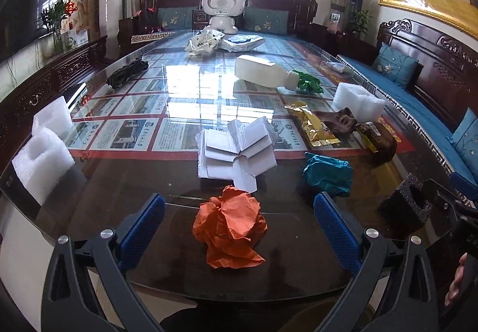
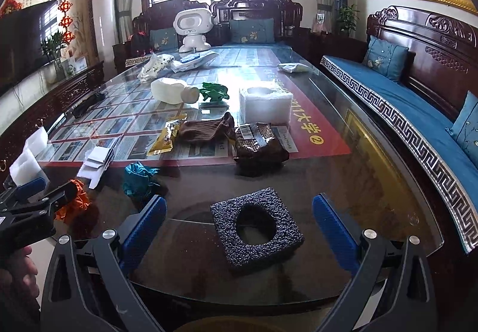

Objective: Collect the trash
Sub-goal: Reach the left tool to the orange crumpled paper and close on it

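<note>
Trash: scattered over the glass table (image 1: 125, 182).
Orange paper ball (image 1: 230, 227): near table edge, between the left gripper (image 1: 239, 221) fingers, not touched.
Left jaws: wide apart, empty.
Black foam block (image 2: 257, 230): holed, lying flat between the right gripper (image 2: 239, 221) fingers, apart from both.
Right jaws: wide, empty.
Teal paper wad (image 1: 327, 173): just beyond, beside flattened white cardboard (image 1: 236, 150).

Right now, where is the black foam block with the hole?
The black foam block lies on the glass table's near edge, centred between the open right gripper's fingers, right of the crumpled teal paper.
</note>
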`<state>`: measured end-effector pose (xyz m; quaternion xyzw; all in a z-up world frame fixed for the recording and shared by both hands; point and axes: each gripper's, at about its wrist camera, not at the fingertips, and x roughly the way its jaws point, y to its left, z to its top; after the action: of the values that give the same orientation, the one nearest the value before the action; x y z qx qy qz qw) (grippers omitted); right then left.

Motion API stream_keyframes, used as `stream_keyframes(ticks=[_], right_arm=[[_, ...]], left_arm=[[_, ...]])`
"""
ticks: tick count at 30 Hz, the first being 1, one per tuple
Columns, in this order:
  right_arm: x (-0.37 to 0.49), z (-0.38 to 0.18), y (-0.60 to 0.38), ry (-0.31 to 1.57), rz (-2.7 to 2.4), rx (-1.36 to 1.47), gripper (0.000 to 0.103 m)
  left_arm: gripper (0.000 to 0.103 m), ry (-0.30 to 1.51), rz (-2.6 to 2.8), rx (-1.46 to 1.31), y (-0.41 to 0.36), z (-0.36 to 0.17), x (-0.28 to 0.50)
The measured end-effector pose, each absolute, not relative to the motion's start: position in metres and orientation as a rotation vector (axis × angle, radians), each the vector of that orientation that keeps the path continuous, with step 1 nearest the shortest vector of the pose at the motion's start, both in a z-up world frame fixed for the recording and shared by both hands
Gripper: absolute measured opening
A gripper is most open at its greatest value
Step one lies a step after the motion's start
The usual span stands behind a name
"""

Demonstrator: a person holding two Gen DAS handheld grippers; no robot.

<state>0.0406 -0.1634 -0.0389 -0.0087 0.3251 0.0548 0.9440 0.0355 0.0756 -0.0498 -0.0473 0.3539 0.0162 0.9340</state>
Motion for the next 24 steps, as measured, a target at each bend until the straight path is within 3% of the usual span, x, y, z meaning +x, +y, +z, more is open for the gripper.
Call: stream_keyframes(ticks=[24], right_arm=[[0.023,-0.031,-0.165,0.6,0.13,0.022,0.095]], left_arm=[[0.099,0.741,0.013,-0.1,0.079,-0.059,0.039]])
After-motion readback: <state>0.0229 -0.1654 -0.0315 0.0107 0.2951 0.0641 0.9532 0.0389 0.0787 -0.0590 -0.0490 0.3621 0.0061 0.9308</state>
